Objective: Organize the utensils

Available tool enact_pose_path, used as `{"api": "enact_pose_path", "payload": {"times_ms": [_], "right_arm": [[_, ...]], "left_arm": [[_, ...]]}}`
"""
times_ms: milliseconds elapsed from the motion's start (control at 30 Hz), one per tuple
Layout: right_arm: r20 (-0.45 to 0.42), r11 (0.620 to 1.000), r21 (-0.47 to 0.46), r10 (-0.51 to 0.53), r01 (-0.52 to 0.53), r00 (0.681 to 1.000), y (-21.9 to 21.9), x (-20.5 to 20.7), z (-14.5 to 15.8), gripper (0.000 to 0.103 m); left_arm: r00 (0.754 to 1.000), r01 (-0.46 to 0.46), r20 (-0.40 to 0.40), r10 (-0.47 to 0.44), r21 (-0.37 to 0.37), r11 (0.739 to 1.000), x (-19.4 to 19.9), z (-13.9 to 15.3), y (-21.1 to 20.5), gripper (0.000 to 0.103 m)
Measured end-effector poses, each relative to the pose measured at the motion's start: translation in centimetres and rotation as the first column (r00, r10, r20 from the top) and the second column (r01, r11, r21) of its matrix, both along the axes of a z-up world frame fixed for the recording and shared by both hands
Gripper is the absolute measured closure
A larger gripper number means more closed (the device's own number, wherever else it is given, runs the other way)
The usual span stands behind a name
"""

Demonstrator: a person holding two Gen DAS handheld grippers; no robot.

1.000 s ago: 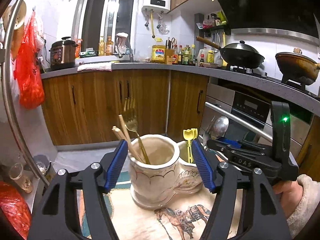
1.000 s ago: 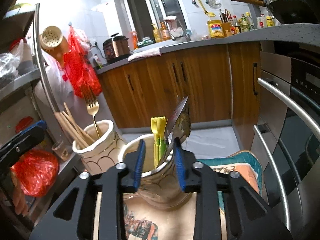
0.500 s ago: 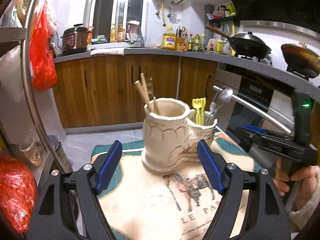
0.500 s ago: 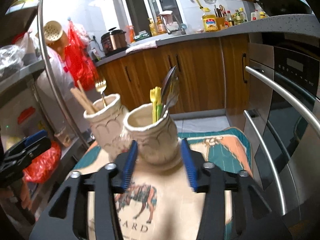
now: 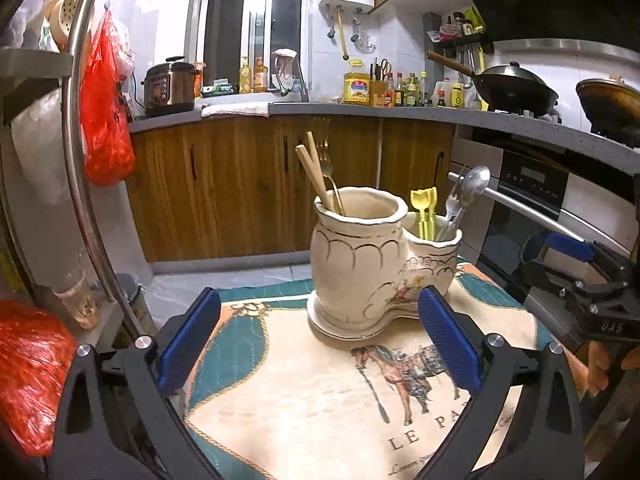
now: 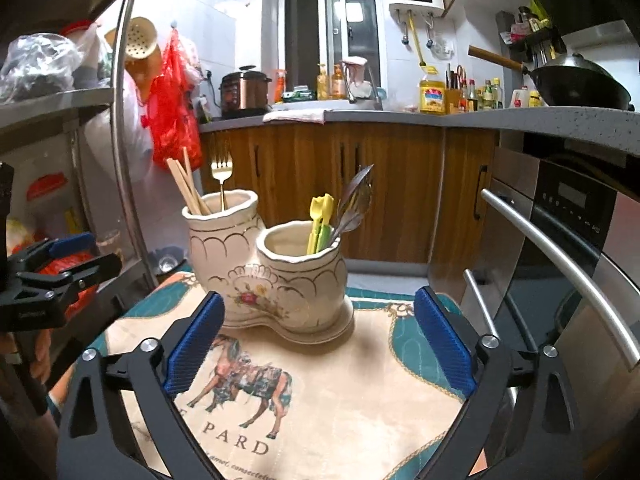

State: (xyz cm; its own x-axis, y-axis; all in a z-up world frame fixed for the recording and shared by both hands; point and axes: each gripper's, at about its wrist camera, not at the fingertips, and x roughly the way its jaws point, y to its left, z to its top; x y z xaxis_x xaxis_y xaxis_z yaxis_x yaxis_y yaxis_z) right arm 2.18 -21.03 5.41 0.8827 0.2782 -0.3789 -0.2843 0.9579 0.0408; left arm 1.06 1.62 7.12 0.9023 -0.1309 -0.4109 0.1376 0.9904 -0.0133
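Observation:
A cream ceramic double holder [image 5: 360,264] [image 6: 272,272] stands on a horse-print mat [image 5: 340,400] [image 6: 320,400]. Its taller cup holds wooden chopsticks [image 5: 314,172] [image 6: 186,188] and a gold fork [image 6: 221,172]. Its lower cup holds yellow plastic utensils [image 5: 425,208] [image 6: 320,216] and steel spoons [image 5: 468,192] [image 6: 356,196]. My left gripper [image 5: 316,344] is open and empty, back from the holder. My right gripper [image 6: 316,340] is open and empty, also back from it. Each gripper shows in the other's view, at the right edge [image 5: 580,280] and the left edge [image 6: 52,264].
A steel rack post [image 5: 80,160] [image 6: 124,140] rises at the left, with red bags [image 5: 104,112] beside it. An oven with a bar handle [image 6: 560,248] is close on the right. Wooden cabinets [image 6: 360,184] and a cluttered counter lie behind.
Both grippers have pulled back from the holder and opened wider. The right gripper has let go of the steel spoon, which now rests in the lower cup.

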Motion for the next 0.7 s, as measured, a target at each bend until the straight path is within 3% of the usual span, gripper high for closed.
{"api": "enact_pose_path", "payload": {"times_ms": [300,700], "right_arm": [[0.020,1.000,-0.005,-0.003,0.004,1.000,0.1,-0.3,0.0,0.006],[0.010,1.000,-0.009,0.004,-0.004,1.000,0.4,-0.2,0.0,0.006]], "left_arm": [[0.999,0.025,-0.035,-0.023,0.054,0.998,0.3,-1.0,-1.4,0.006],[0.999,0.017,-0.036,-0.015,0.055,0.998,0.4,-1.0,-1.0,0.006]]}}
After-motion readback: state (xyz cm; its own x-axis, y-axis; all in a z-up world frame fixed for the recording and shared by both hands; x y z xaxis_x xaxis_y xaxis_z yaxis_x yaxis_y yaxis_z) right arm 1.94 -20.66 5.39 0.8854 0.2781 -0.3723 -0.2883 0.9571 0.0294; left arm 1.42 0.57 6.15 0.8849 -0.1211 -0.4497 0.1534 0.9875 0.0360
